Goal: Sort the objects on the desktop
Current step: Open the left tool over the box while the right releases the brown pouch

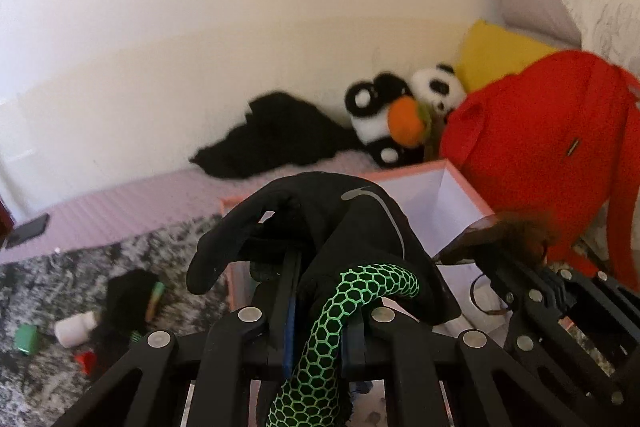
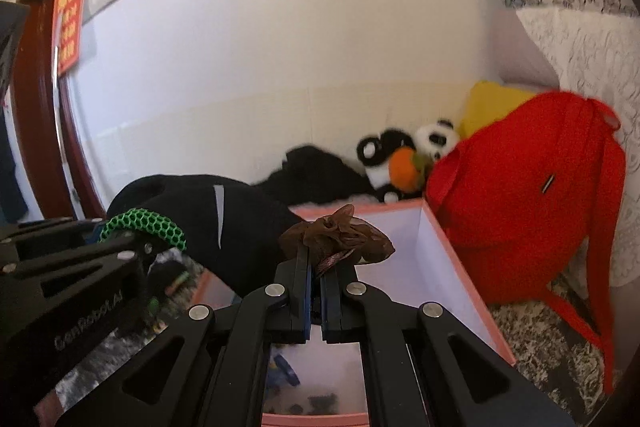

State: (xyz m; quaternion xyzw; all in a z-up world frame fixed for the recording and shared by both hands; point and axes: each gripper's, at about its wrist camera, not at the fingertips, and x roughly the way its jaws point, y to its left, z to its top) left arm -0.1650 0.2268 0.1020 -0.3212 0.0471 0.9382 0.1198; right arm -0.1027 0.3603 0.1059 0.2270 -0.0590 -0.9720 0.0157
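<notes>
Above the pink box (image 2: 452,259), both claws hang with something pinched in them. Left claw (image 1: 316,291): its fingers are clamped together on a black glove (image 1: 320,223) with a green honeycomb grip pattern, which drapes over the fingertips and down toward the camera. Right claw (image 2: 316,275): squeezed tight on a brown sheer scrunchie (image 2: 340,235), whose ruffled fabric bunches up just past the tips. The two claws sit close side by side — in the right wrist view the glove (image 2: 208,219) shows just left of the scrunchie, at the box's left wall. Inside the box, white-lined, a few small dark and blue items lie on the bottom, too blurred to name.

Behind the box a red backpack (image 1: 548,151) leans against its far right corner, with a panda plush (image 1: 404,111) holding an orange ball and a heap of black cloth (image 1: 272,135) by the wall. Left of the box, on the mottled grey rug (image 1: 52,283), lie a white bottle (image 1: 74,331), a green item and more black fabric.
</notes>
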